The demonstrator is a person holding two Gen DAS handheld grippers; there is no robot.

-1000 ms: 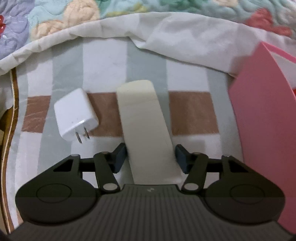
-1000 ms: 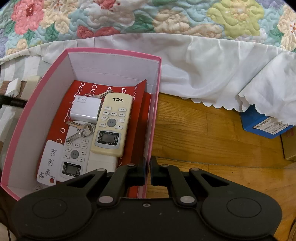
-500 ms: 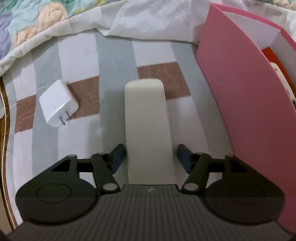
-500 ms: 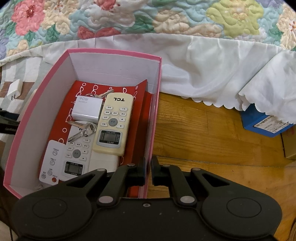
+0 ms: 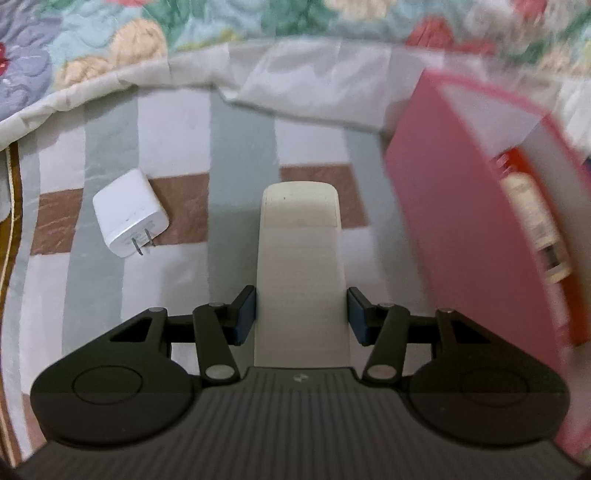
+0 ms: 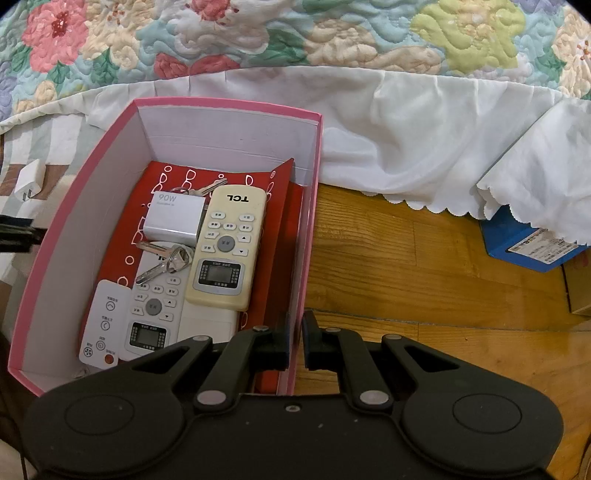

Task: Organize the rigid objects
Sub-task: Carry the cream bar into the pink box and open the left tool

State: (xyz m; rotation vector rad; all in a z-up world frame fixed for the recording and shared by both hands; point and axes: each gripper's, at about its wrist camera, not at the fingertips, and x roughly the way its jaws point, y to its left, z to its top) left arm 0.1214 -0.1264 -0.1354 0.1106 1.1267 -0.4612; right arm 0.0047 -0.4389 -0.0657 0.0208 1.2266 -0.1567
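My left gripper (image 5: 301, 314) is shut on a cream remote (image 5: 300, 258), held face down above the striped cloth (image 5: 177, 118). A white plug charger (image 5: 129, 218) lies on the cloth to its left and also shows in the right wrist view (image 6: 29, 181). The pink box (image 5: 454, 236) stands to the right. My right gripper (image 6: 295, 341) is shut on the box's right wall (image 6: 306, 254). Inside the box lie a TCL remote (image 6: 225, 247), a white 90W charger (image 6: 173, 218), keys (image 6: 166, 262), a white remote (image 6: 151, 310) and a small white remote (image 6: 101, 325).
A floral quilt (image 6: 295, 33) with a white skirt (image 6: 424, 125) hangs behind the box. A wooden floor (image 6: 406, 266) lies to the right of the box, with a blue box (image 6: 528, 243) at its far right.
My left gripper has lifted the cream remote off the cloth and swung it about beside the pink box. My right gripper has kept its hold on the box wall.
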